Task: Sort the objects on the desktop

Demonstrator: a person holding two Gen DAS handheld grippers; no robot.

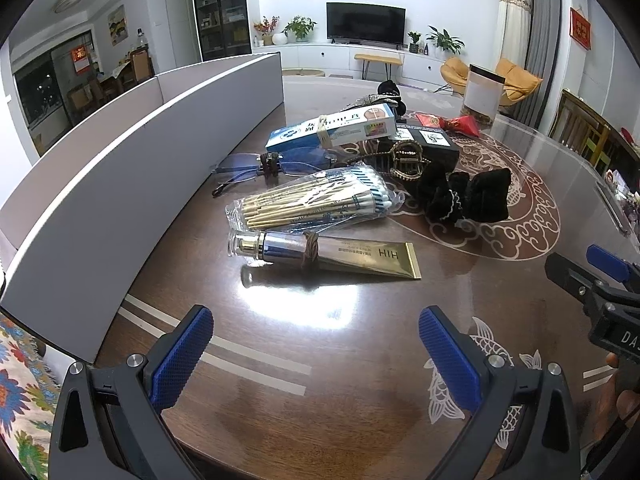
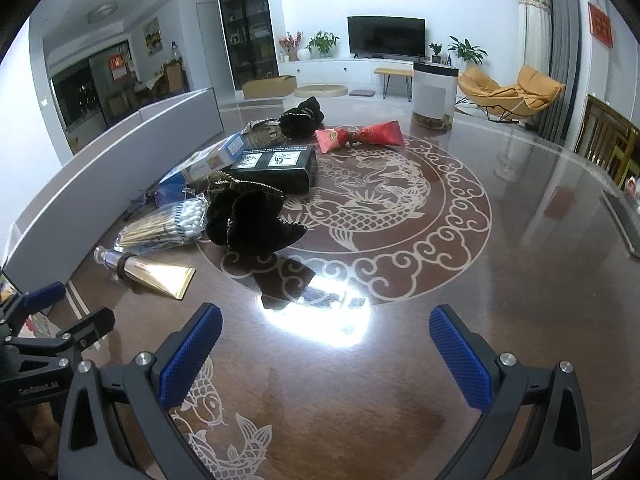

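A cluster of objects lies on the brown patterned table (image 1: 360,360). Nearest my left gripper (image 1: 316,344), which is open and empty, is a gold tube (image 1: 340,256) with a hair tie around it. Behind it lie a bag of cotton swabs (image 1: 316,200), glasses (image 1: 276,164), a blue-white box (image 1: 332,130), a black box (image 1: 420,142) with a gold claw clip (image 1: 408,160), and a black scrunchie (image 1: 468,194). My right gripper (image 2: 326,348) is open and empty, short of the black scrunchie (image 2: 252,220). A red pouch (image 2: 358,136) lies further back.
A long grey-white tray wall (image 1: 132,168) runs along the table's left side. A white cylinder container (image 2: 434,94) stands at the far edge. A second black scrunchie (image 2: 302,118) lies behind the black box. A flowered cloth (image 1: 16,384) is at the lower left.
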